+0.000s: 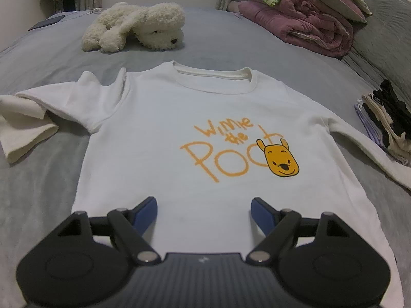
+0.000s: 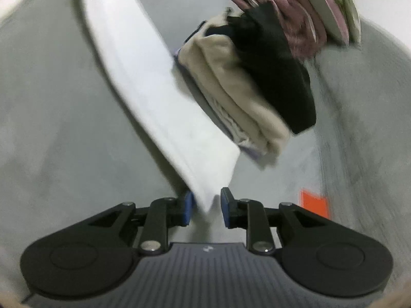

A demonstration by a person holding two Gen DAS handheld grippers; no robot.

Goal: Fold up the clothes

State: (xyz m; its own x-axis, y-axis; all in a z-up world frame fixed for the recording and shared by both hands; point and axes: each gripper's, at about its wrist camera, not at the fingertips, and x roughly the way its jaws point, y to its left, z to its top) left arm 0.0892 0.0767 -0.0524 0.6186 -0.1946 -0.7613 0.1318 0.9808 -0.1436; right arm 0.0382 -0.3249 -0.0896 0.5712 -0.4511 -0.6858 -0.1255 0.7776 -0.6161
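**foldnoob:** Sweatshirt point(image 1: 164, 128) question. White one with the Pooh print, lying face up and flat on the grey bed point(image 1: 205, 38), collar pointing away from the left gripper point(image 1: 204, 209), hem nearest it. So its long axis runs straight out from those jaws, which are spread wide, holding nothing, hovering just over the hem. Which side goes first?

**laundry_dan:** Right side, I'd say. The right gripper point(image 2: 205, 209) is already at the right sleeve point(image 2: 154, 97): the cuff corner sits between the jaws, and there's a visible gap, so not clamped yet. Sleeve runs diagonally away up-left from it toward the body, brushing the folded pile point(image 2: 246, 97) beside it. Pinch the cuff, carry it across the chest. Left sleeve's bunched up, needs straightening.
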